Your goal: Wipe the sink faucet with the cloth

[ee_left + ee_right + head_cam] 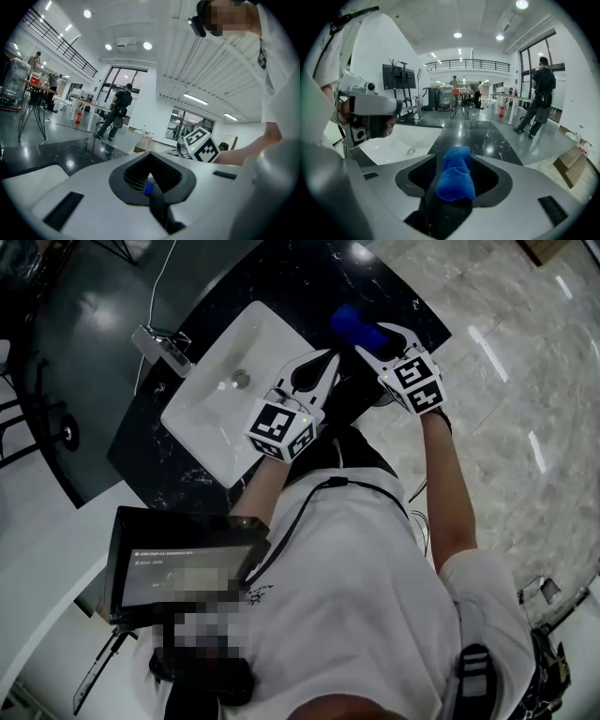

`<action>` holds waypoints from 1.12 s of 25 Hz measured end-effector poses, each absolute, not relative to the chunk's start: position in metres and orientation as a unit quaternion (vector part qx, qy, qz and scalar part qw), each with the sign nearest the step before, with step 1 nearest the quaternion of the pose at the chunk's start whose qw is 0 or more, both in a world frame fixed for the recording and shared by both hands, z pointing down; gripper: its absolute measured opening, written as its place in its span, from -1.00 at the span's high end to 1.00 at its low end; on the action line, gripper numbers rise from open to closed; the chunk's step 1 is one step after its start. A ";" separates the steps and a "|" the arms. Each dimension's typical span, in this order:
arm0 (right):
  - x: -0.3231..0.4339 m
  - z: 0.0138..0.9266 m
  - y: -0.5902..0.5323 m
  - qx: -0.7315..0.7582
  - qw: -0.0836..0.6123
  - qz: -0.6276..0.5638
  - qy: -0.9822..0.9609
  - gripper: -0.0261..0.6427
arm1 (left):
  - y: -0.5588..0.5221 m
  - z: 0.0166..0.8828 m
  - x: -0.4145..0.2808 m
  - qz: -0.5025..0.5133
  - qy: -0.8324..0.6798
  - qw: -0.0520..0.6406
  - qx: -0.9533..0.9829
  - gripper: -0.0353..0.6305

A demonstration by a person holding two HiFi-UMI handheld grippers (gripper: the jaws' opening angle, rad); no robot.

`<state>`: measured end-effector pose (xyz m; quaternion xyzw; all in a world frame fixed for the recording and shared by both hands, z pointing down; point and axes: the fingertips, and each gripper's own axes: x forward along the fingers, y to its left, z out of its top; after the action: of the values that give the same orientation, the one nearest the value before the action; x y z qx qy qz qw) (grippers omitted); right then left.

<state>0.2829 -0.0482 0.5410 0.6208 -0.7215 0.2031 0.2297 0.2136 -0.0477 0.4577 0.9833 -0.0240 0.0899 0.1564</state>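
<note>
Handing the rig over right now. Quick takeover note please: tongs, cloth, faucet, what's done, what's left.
Grippers: left tongs shut and empty, over the edge of the sink nearest the cloth. The right tongs are open around the blue cloth, not clamping it.
Things: cloth lies bunched on the black counter beside the sink. The faucet stands on the sink's opposite side.
Done: right tongs are in place at the cloth.
Left: close on the cloth, carry it across the basin, wipe the faucet.
</note>
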 end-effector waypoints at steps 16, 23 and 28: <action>0.285 0.598 -0.062 0.554 0.317 0.277 -0.718 0.17 | -0.061 0.458 0.198 0.090 -0.053 0.159 0.982 0.93; 0.281 0.606 -0.062 0.536 0.328 0.301 -0.718 0.48 | -0.067 0.460 0.192 0.091 -0.066 0.159 0.981 0.93; 0.282 0.611 -0.064 0.544 0.313 0.307 -0.716 0.55 | -0.075 0.463 0.182 0.089 -0.082 0.157 0.980 0.93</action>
<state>0.2822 -0.0639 0.6114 0.5436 -0.7158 0.3069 0.3129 0.1823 -0.0753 0.4625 0.9801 -0.0817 0.0890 0.1574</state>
